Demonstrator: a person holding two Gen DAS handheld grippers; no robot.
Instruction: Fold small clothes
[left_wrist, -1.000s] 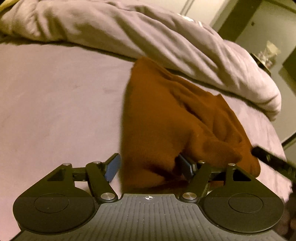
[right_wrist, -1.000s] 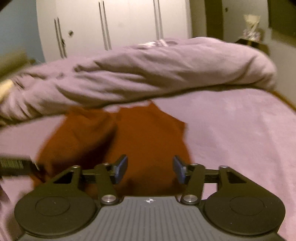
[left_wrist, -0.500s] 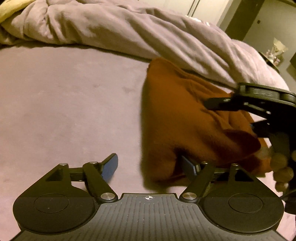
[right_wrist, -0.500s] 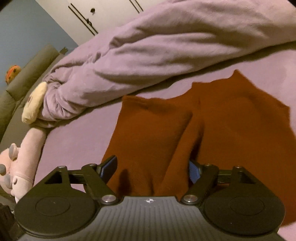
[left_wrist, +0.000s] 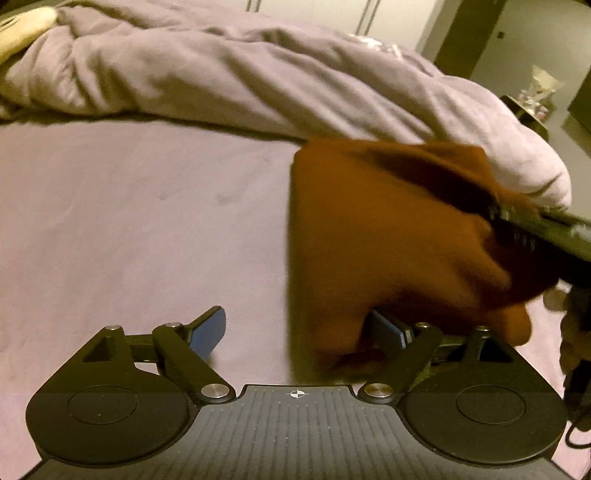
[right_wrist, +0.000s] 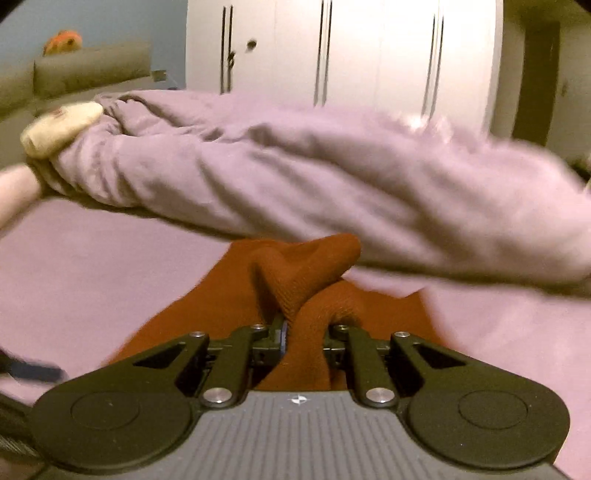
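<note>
A rust-brown small garment (left_wrist: 388, 236) lies on the lilac bed sheet (left_wrist: 129, 221). My left gripper (left_wrist: 299, 330) is open, low over the sheet; the garment's near left corner lies between its fingers, against the right finger. My right gripper (right_wrist: 303, 334) is shut on a raised fold of the garment (right_wrist: 306, 280) and lifts it off the bed. In the left wrist view the right gripper (left_wrist: 546, 229) shows at the garment's right side, blurred.
A bunched lilac duvet (left_wrist: 258, 74) lies across the bed behind the garment, also in the right wrist view (right_wrist: 332, 177). A plush toy (right_wrist: 59, 125) rests at its left end. White wardrobe doors (right_wrist: 369, 51) stand beyond the bed.
My right gripper has closed on a fold of the garment and lifted it. The garment has bunched up on its right side. My left gripper stays open at the near left corner.
</note>
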